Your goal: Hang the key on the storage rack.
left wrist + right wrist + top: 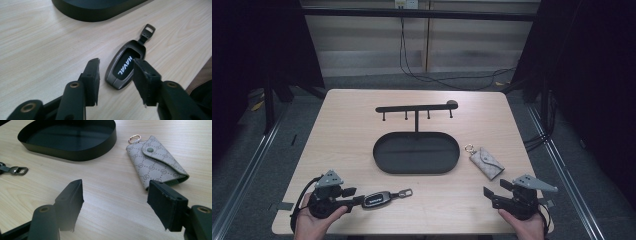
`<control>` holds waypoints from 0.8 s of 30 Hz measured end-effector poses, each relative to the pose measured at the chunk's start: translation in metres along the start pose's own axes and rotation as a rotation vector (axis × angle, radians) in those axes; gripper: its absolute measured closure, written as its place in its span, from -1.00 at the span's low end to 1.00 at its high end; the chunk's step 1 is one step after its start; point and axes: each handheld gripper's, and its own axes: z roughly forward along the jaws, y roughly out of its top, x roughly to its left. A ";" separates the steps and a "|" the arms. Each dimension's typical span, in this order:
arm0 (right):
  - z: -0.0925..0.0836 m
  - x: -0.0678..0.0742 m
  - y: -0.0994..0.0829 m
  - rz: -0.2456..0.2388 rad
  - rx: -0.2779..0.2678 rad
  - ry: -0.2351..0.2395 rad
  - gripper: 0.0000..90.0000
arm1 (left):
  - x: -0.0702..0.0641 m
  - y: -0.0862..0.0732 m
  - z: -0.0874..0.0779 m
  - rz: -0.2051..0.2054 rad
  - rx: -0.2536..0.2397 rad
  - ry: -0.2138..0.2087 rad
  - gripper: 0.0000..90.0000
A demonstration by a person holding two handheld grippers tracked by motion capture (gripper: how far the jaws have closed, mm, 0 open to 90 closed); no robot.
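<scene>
A dark key fob [378, 199] [125, 65] with white lettering lies flat near the table's front left, its strap buckle [149, 28] [18, 170] pointing toward the tray. My left gripper [357, 200] [116, 62] hovers at the fob's near end; its jaws stand apart on either side and the pads do not press it. A grey patterned key pouch [487, 163] [156, 161] with a gold ring lies to the right of the tray. Just short of the pouch, my right gripper [488, 193] [115, 183] is open with bare table between its jaws.
A black oval tray [384, 165] [95, 12] [75, 155] sits mid-table. Behind it rises a black hook rack [417, 107] on a thin post. The wooden table's edges fall off to a grey floor, and cables run along the back.
</scene>
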 end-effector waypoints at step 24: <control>0.003 0.000 0.000 0.006 0.032 0.017 -0.48 | -0.025 0.059 0.015 0.099 0.167 -0.076 -0.24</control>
